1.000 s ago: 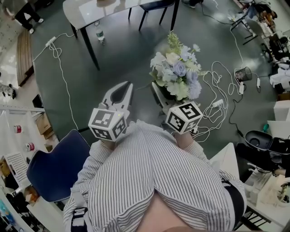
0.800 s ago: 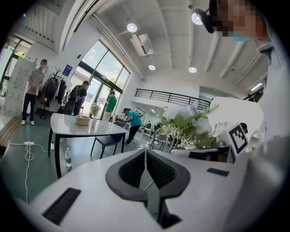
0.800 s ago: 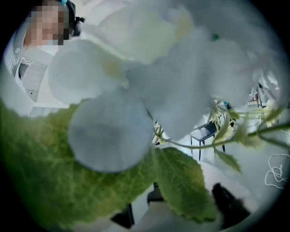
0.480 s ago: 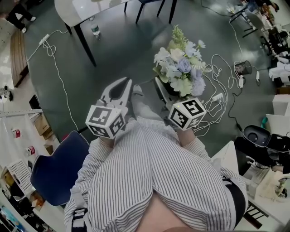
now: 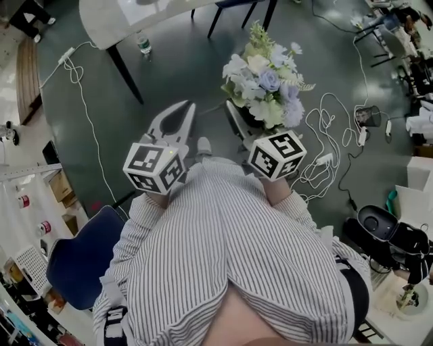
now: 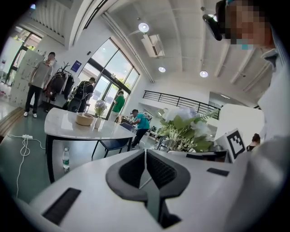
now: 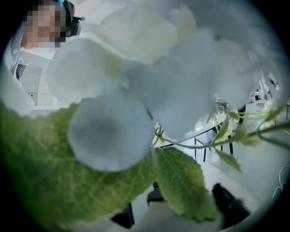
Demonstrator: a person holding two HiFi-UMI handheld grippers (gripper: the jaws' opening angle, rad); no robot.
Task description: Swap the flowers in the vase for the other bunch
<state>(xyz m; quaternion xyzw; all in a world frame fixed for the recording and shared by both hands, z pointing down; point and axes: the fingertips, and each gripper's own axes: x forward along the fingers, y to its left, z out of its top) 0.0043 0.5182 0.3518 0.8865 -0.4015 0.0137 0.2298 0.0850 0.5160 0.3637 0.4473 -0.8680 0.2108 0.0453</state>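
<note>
Right gripper (image 5: pixel 242 128) clamped on the flower bunch (image 5: pixel 267 84), blooms upright just past its tips, well off the near edge of the desk (image 5: pixel 128 17), over the floor. Petals and leaves crowding the right gripper view. Left gripper (image 5: pixel 177 121) alongside, jaws pressed together, empty.

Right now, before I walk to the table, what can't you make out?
Right hand-held gripper jaw tips and bouquet stems: petals and leaves fill the right gripper view; blooms cover them in head view.
Vase on the table: too small in left gripper view; table cut off by head view's top edge.
</note>
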